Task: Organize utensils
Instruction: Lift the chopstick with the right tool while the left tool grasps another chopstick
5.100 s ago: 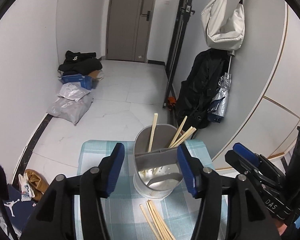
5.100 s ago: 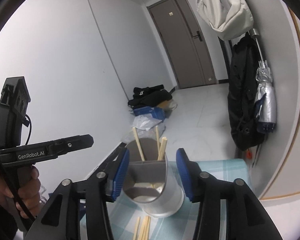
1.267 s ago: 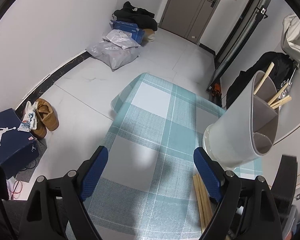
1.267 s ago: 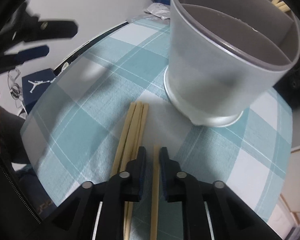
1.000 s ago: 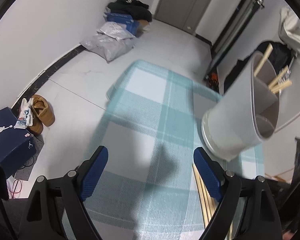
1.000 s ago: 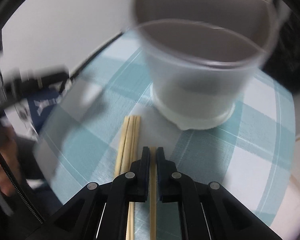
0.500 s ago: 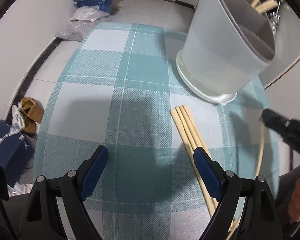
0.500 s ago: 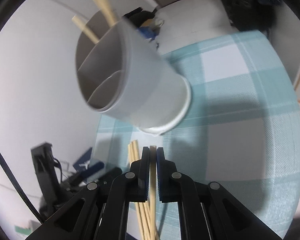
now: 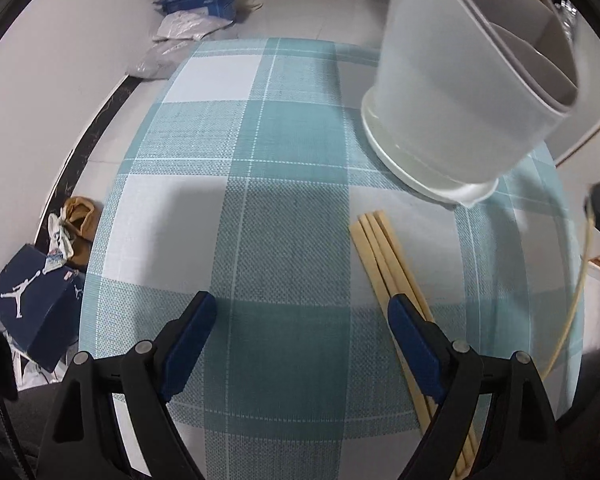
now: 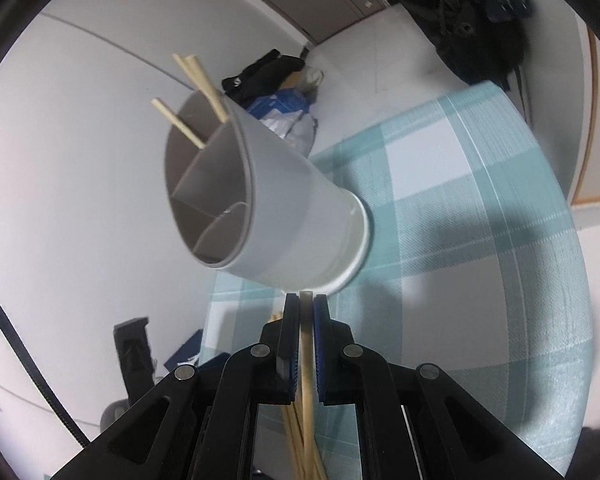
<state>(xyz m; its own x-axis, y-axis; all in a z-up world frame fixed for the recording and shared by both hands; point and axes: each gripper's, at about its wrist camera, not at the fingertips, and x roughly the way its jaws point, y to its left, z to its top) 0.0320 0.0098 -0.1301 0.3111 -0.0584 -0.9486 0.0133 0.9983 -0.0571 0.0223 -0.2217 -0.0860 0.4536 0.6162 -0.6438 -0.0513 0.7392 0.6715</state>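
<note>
A grey utensil holder (image 9: 460, 92) with inner compartments stands on the teal checked tablecloth (image 9: 260, 208); it also fills the middle of the right wrist view, utensil holder (image 10: 276, 208), with three chopsticks (image 10: 198, 80) standing in its far compartment. My right gripper (image 10: 306, 300) is shut on a single wooden chopstick (image 10: 307, 360), lifted off the cloth just in front of the holder's base. Three loose chopsticks (image 9: 388, 264) lie side by side on the cloth. My left gripper (image 9: 300, 312) hangs open over the cloth, its right finger above those chopsticks. The held chopstick (image 9: 576, 292) shows at the left view's right edge.
The table's edges drop to a white tiled floor with a dark blue shoe box (image 9: 32, 304), shoes (image 9: 74, 224) and plastic bags (image 9: 180, 28) on the left. A dark coat (image 10: 480, 20) hangs on the wall beyond the table. A door stands at the far end.
My right gripper has lifted the chopstick off the cloth and rolled, so the holder now looks tilted. The left gripper dipped toward the cloth and then held still.
</note>
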